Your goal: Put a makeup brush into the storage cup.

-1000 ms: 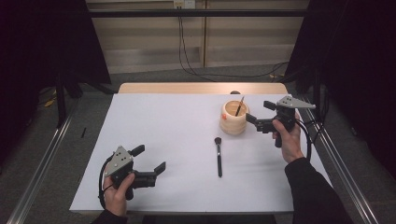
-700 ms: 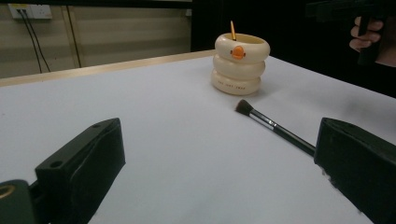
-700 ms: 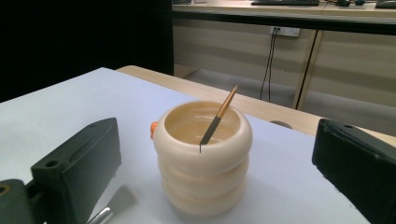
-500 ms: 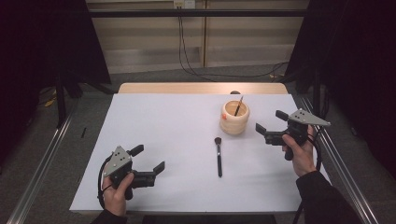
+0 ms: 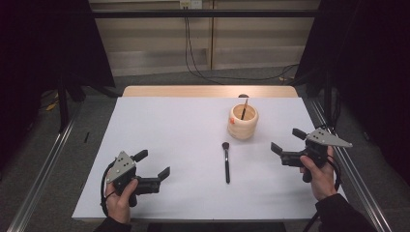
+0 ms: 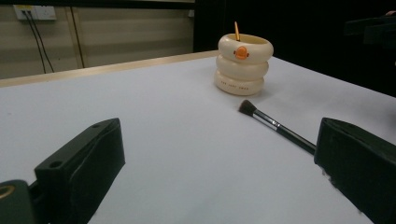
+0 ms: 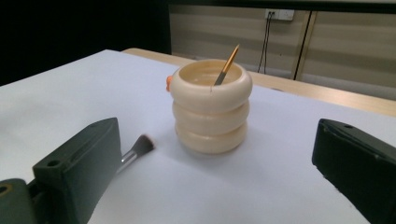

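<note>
Makeup brush (image 5: pixel 226 162) lies flat on the white table (image 5: pixel 174 125), near the middle and a little toward the person's side, its dark bristle head pointing at the far edge and its black handle running back toward the near edge. Just beyond the head and slightly to the right stands a cream ribbed holder (image 5: pixel 242 121), shaped like three stacked rings with a small orange mark on its rim; the two are near each other but apart. A thin brush (image 5: pixel 244 107) with an orange handle leans inside the holder, its tip rising above the rim.

The left tongs (image 5: pixel 153 165) sit low over the near left part of the table, held in the left hand (image 5: pixel 118 200), jaws spread with nothing between them, well apart from the makeup brush. The right tongs (image 5: pixel 286 140) are held in the right hand (image 5: pixel 319 174) near the table's right edge, also spread and empty, aimed toward the holder. In the right gripper view the holder stands between the two black jaws farther off, with the makeup brush's head showing beside the left jaw.
</note>
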### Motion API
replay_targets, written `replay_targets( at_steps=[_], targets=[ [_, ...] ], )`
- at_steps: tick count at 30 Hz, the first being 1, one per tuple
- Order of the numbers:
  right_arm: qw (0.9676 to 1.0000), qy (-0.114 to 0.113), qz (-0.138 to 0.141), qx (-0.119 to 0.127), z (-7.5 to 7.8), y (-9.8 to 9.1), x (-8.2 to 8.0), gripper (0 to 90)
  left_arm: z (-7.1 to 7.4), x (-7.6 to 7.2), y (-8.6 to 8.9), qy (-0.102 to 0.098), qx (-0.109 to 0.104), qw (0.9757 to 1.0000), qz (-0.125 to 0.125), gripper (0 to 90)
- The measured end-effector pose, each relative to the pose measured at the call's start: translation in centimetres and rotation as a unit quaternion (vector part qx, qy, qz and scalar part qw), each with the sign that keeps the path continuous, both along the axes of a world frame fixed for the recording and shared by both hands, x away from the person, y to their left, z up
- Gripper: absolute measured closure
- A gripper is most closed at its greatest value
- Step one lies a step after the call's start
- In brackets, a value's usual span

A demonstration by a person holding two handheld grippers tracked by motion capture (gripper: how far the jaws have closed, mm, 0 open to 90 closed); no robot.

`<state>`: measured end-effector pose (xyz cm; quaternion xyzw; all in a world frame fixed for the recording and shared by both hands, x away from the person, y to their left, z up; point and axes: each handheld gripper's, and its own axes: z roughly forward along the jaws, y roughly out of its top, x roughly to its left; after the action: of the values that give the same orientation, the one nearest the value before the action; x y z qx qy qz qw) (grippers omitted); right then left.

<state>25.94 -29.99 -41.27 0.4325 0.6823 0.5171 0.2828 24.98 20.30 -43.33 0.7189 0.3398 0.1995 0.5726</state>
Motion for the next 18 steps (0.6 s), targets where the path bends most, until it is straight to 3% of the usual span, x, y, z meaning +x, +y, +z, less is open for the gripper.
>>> replay_targets(
  at_steps=[13, 18],
  targets=[
    [0.9997, 0.004, -0.022, 0.011, -1.4, -1.5, -4.6, 1.6, 0.2, -0.1, 0.3, -0.005, -0.005, 1.0000, 0.001, 1.5],
    [0.9997, 0.009, -0.021, 0.001, -1.9, -1.6, -5.1, 1.6, 0.4, -0.2, 0.3, -0.010, -0.002, 1.0000, 0.000, 1.4]
  ],
)
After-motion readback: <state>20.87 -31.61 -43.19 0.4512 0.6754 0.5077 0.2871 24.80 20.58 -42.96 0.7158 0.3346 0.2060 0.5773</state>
